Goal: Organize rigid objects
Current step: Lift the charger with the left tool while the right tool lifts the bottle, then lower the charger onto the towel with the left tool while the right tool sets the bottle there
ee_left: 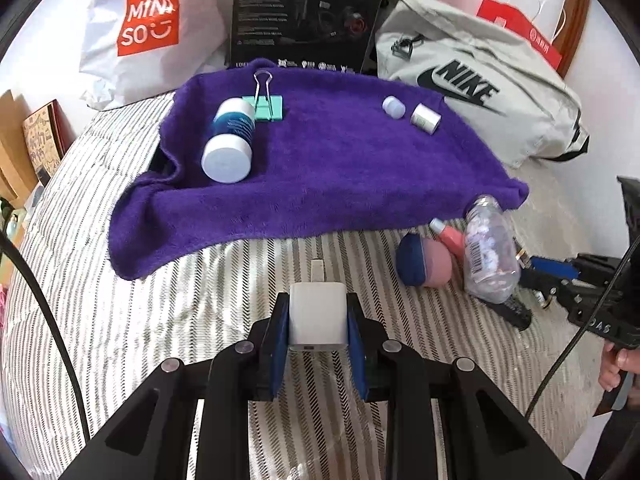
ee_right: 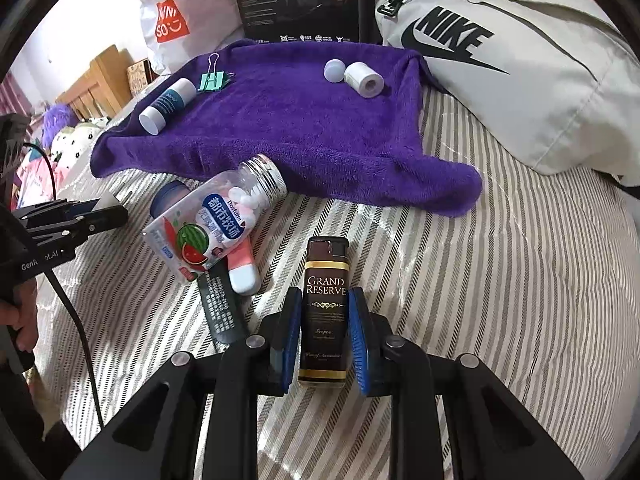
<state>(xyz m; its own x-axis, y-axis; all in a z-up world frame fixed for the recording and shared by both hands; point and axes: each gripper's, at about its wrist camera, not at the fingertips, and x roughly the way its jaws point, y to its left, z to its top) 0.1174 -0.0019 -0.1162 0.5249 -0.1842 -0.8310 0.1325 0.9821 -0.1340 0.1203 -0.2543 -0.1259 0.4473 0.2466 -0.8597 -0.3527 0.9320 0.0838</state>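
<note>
Left fingers (ee_left: 280,320): clamped on white charger cube (ee_left: 317,316), above striped bed (ee_left: 160,320).
Right fingers (ee_right: 294,328): gripping Grand Reserve lighter (ee_right: 326,308).
Purple towel (ee_left: 320,160): holds binder clip (ee_left: 264,100), blue bottle (ee_left: 230,140).

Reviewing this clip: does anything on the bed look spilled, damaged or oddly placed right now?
Nothing is spilled or visibly damaged. The clear candy bottle lies tipped on its side, capped, across a pink tube off the purple towel. The blue-and-white bottle on the towel also lies on its side.
</note>
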